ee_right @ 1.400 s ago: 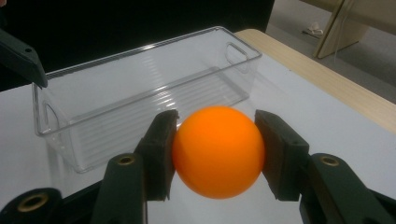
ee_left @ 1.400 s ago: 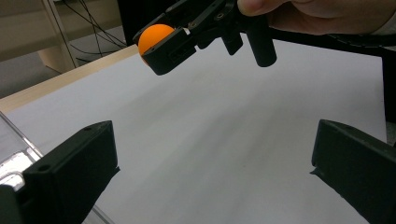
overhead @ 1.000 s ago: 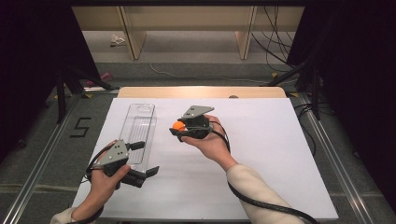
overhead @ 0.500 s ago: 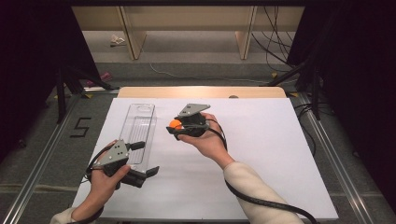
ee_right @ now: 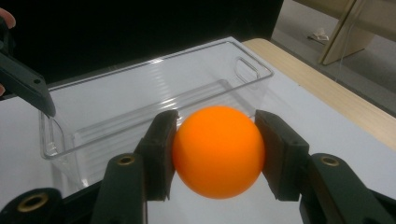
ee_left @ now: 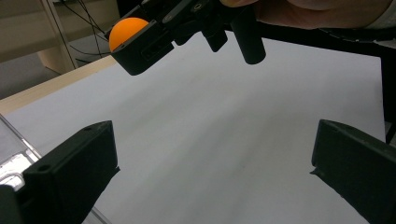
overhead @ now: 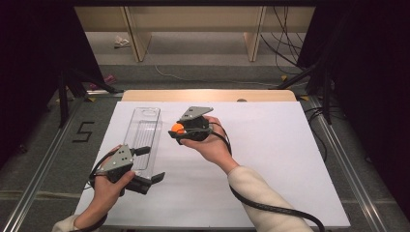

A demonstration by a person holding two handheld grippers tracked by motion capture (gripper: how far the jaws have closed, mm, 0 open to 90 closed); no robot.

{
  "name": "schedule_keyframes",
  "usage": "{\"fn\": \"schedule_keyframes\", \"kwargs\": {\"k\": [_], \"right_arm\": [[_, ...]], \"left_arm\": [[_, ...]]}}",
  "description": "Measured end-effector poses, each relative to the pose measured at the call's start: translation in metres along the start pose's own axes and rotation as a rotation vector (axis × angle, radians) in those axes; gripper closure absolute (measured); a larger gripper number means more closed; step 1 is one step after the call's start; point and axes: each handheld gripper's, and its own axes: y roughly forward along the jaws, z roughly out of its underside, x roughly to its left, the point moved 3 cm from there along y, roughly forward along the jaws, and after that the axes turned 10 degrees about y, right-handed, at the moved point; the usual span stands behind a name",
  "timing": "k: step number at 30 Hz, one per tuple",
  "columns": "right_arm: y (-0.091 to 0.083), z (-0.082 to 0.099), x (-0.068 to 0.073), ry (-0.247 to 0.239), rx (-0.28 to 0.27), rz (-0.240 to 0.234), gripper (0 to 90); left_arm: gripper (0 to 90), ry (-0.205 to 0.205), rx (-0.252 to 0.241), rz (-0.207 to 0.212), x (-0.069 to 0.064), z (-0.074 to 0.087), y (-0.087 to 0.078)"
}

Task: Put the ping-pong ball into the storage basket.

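two claws are in my hands over the white surface [overhead: 270, 159]. my right claw [overhead: 175, 131] is clamped on an orange ball [overhead: 178, 128]; in the right gripper view the ball [ee_right: 218, 150] sits squarely between both black jaws, pressed on each side. from the high view this claw is held above the surface, just to the right of the clear plastic bin [overhead: 145, 133], with the ball at its left-facing tip.

the bin is a long, narrow transparent container lying on the left part of the surface, its far end with a cut-out handle. in the right gripper view the bin [ee_right: 154, 98] lies just beyond the ball, open side up.

my left claw [overhead: 153, 163] rests low near the front left corner, beside the near end of the bin. its jaws stand wide apart with nothing between them; the left gripper view looks across bare white surface between them, with the right claw [ee_left: 126, 42] and the ball [ee_left: 127, 29] up ahead.
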Motion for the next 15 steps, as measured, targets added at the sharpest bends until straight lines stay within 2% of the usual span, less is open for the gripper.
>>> {"fn": "schedule_keyframes", "kwargs": {"k": [15], "right_arm": [[0.0045,-0.0058,0.0031,-0.011,-0.002,-0.004,51.6]], "left_arm": [[0.0,-0.002,-0.002,-0.001,0.0002,-0.0001,-0.0002]]}}
